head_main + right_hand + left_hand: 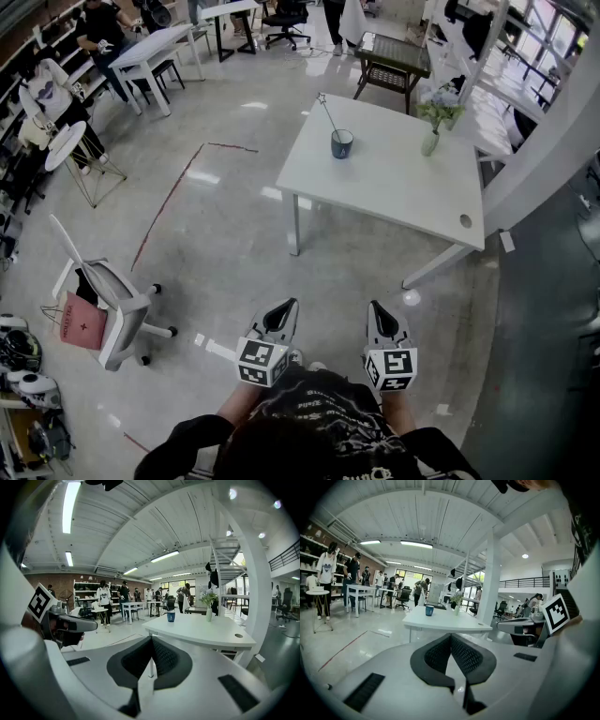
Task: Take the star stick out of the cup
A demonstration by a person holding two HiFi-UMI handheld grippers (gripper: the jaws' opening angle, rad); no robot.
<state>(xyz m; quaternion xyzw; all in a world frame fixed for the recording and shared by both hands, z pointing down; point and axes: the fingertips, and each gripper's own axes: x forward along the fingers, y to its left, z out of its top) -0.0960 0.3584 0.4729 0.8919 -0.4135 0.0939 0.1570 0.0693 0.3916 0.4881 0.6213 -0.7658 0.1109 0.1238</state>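
White rectangular table (pixel 394 183) is standing on glossy grey floor (pixel 225 234), bearing dark blue cup (pixel 341 144) with thin star stick (pixel 328 111). Left gripper (pixel 288 306) and right gripper (pixel 377 308) are hovering clenched, empty.

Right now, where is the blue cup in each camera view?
Head view: cup upper centre, on the white table.
Left gripper view: cup left of centre, above the jaws.
Right gripper view: cup right of centre, above the jaws.
Shared landmark: vase right of the cup.
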